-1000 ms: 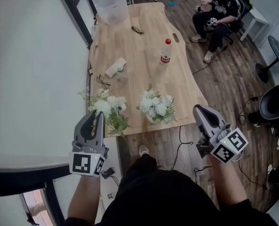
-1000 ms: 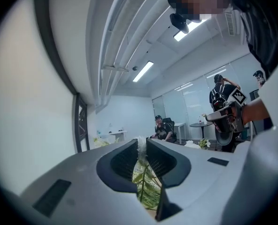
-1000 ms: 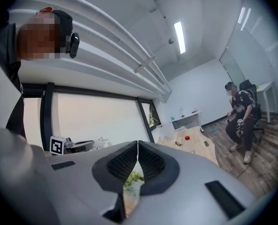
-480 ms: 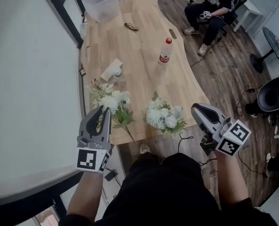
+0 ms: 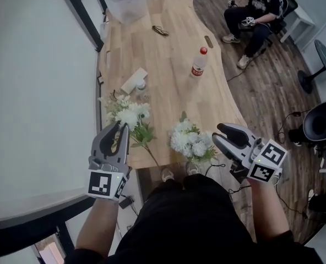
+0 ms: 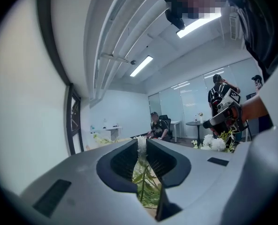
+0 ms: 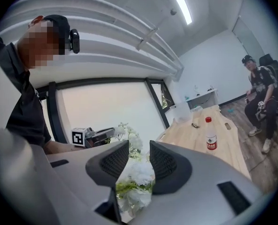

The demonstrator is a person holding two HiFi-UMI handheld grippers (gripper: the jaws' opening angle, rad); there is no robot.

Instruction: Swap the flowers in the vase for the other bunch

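- The left gripper [image 5: 120, 128] is nearest, at the bench's [image 5: 168, 70] near left corner. Its jaws are clamped together on the green stems of the loose bunch [image 5: 129, 116], whose white heads lean away over the wood.
- The right gripper [image 5: 217, 133] sits at the near right edge. Its jaws are opening, their tips just beside the other white bunch [image 5: 189, 141]. In the right gripper view, blooms fill the gap, but the pads are not pressing on them.
- That second bunch stands upright at the near edge of the bench (the vase under it cannot be made out from above).
- Beyond the loose bunch, on the left, lies a small white box [image 5: 132, 80].
- Further along, towards the right edge, stands a clear bottle [image 5: 199, 62] with a red cap and red label.
- Past it lies a pair of glasses [image 5: 160, 31], and at the far end stands a clear plastic tub [image 5: 124, 1].
- Off the far right corner, a person [image 5: 256, 10] sits on a chair on the wooden floor [image 5: 262, 92].
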